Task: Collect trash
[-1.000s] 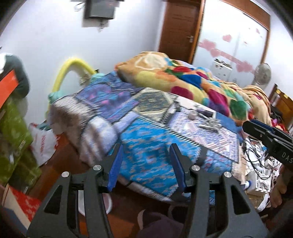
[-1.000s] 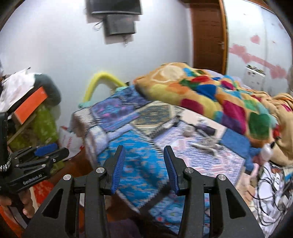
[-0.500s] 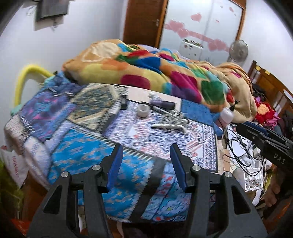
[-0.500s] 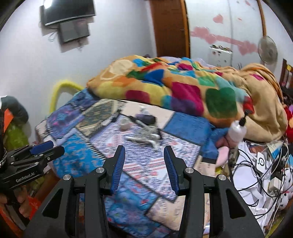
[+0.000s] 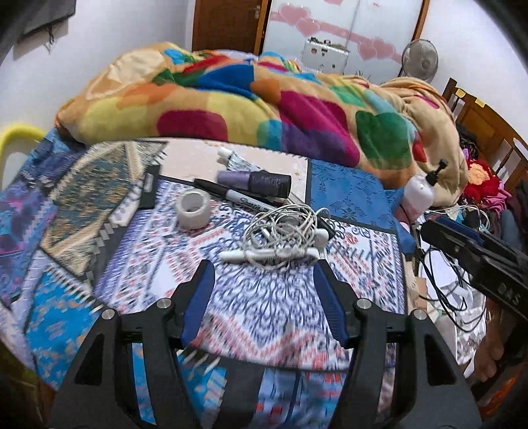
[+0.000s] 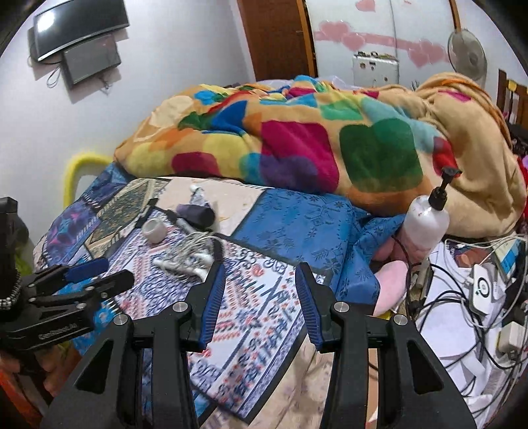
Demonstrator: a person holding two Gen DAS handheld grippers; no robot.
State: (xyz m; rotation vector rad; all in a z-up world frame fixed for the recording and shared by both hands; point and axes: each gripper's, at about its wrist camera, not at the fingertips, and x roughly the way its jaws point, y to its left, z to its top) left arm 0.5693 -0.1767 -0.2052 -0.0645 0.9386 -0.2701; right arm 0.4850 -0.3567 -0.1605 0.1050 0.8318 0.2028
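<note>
White walls [image 6: 184, 66]. Brown wooden door [image 5: 227, 24] at back. Beside it, white wardrobe panel [image 5: 346, 19] with pink heart decals. Two dark screens [image 6: 79, 39] were mounted on wall, upper left, cables dangling below. Bed [image 5: 82, 198] filled most of room: patchwork cover, multicolour blanket [image 5: 264, 105] heaped at far side. Standing fan [image 6: 467, 54] behind bed. Wooden chair [image 5: 488, 122] at right edge. Yellow curved tube [image 6: 79, 165] against left wall. Lighting even, indoor.

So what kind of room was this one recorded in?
Most likely a lived-in bedroom: a bed with a patchwork cover, a bright blanket heaped on it, a wooden door behind, and a standing fan by the wall.
</note>
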